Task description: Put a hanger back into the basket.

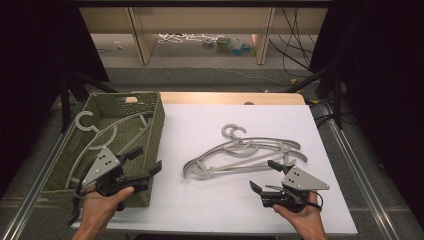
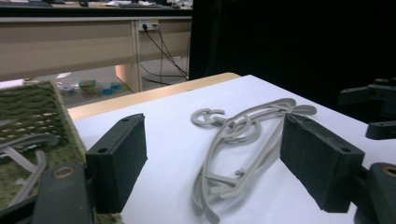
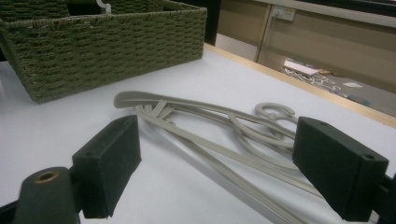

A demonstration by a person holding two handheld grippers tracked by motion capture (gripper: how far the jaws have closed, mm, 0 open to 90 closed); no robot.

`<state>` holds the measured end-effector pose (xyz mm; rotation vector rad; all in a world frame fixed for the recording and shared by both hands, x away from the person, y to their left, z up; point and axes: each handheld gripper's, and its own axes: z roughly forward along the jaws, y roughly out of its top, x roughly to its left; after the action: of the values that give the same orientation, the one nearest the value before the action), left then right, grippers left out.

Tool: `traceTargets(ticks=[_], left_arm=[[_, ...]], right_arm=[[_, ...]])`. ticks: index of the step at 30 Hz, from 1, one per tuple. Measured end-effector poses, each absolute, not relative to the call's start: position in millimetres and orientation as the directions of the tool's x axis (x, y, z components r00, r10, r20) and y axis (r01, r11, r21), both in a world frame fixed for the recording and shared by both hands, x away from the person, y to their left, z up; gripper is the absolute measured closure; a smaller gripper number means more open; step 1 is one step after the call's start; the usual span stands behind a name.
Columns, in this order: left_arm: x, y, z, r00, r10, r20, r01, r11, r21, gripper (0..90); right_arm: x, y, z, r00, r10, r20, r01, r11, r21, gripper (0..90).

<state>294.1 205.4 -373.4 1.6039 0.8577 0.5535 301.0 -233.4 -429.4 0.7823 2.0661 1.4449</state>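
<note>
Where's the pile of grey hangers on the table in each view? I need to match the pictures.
High view: pile of grey hangers lies mid-table, right of the green basket.
Left gripper view: centre, between the jaws.
Right gripper view: centre, running to lower right.
Shared landmark: the basket.

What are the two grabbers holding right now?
Nothing. The left gripper and right gripper are both open and empty; the hangers lie on the table, untouched.
</note>
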Motion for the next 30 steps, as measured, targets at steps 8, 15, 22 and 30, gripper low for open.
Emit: traceTargets(ticks=[8, 15, 22, 30], left_arm=[[295.3, 195.1, -390.3, 0.652, 0.751, -0.101, 0.214, -0.055, 0.975, 22.3], [292.7, 193.4, -402.1, 0.650, 0.755, -0.089, 0.197, -0.054, 0.979, 22.0], [290.1, 189.8, -419.2, 0.662, 0.739, -0.129, 0.225, -0.031, 0.974, 21.8], [285.1, 182.2, -420.5, 0.688, 0.721, -0.080, 0.183, -0.066, 0.981, 21.1]], right_arm=[[300.6, -233.5, -430.2, -0.712, 0.696, -0.087, 0.159, 0.281, 0.946, 16.3], [300.4, -232.4, -431.0, -0.713, 0.695, -0.091, 0.159, 0.287, 0.945, 16.3], [301.4, -232.2, -431.8, -0.711, 0.697, -0.094, 0.162, 0.292, 0.943, 16.0], [302.8, -233.6, -431.6, -0.715, 0.693, -0.094, 0.172, 0.304, 0.937, 15.8]])
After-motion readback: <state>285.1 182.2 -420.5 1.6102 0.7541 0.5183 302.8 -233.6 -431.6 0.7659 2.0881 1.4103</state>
